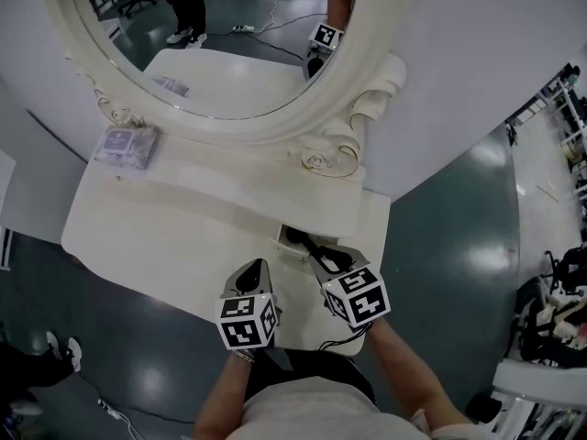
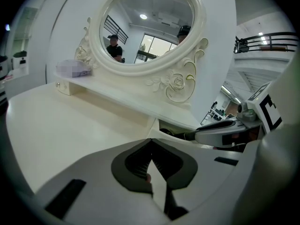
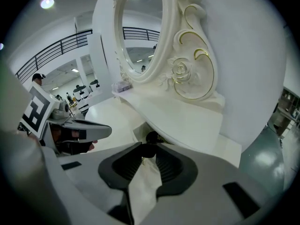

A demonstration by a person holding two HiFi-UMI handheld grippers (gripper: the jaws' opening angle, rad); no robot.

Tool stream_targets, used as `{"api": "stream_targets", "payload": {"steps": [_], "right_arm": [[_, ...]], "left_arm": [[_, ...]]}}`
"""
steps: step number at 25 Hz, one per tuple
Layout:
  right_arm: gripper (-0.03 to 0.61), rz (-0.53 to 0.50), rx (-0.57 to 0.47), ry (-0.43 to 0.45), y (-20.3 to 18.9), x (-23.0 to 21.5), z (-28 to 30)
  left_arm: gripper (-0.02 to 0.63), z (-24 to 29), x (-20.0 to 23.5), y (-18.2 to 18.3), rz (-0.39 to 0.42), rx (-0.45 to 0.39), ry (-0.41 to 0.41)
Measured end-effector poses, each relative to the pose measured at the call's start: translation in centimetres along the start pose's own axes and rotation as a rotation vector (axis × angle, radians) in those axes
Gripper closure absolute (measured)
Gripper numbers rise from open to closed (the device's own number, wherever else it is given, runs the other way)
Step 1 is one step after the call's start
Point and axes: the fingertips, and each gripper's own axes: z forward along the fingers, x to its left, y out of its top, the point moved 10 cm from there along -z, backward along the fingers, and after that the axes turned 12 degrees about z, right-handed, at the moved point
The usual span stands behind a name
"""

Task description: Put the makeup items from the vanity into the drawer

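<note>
1 white vanity (image 1: 174, 236) fills most of the head view, and we see its oval mirror (image 1: 229, 53) in an ornate cream frame above a raised shelf (image 1: 238, 186). Below the shelf's right end, 1 small drawer (image 1: 286, 243) stands open, with dark contents we can't make out.

We have 2 grippers side by side at the vanity's near edge, both pointing down and forward. The right gripper (image 3: 148, 151) reaches to the open drawer. Its jaws are clamped on a dark makeup item (image 3: 150, 138), which pokes out past the tips and over the drawer opening. We can't tell what kind of item it is.

The left gripper (image 2: 151, 144) sits just left of the right one, over bare tabletop. Its jaw tips are pressed together, and we see nothing clearly held between them.

Well apart from both grippers, 1 purple packet (image 1: 124, 145) lies flat at the left end of the shelf, beside the mirror frame's scrollwork.
</note>
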Motion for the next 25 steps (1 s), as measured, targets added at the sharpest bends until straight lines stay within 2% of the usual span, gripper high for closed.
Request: {"api": "stream_targets", "payload": {"steps": [11, 25], "right_arm": [[0.442, 0.05, -0.041, -0.035, -0.1, -0.2, -0.8], [0.438, 0.08, -0.079, -0.078, -0.6, 1.0, -1.6]], "left_arm": [[0.608, 0.1, 0.1, 0.2, 0.015, 0.006, -0.012], [0.608, -1.3, 0.7, 0.3, 0.045, 0.0, -0.027]]}}
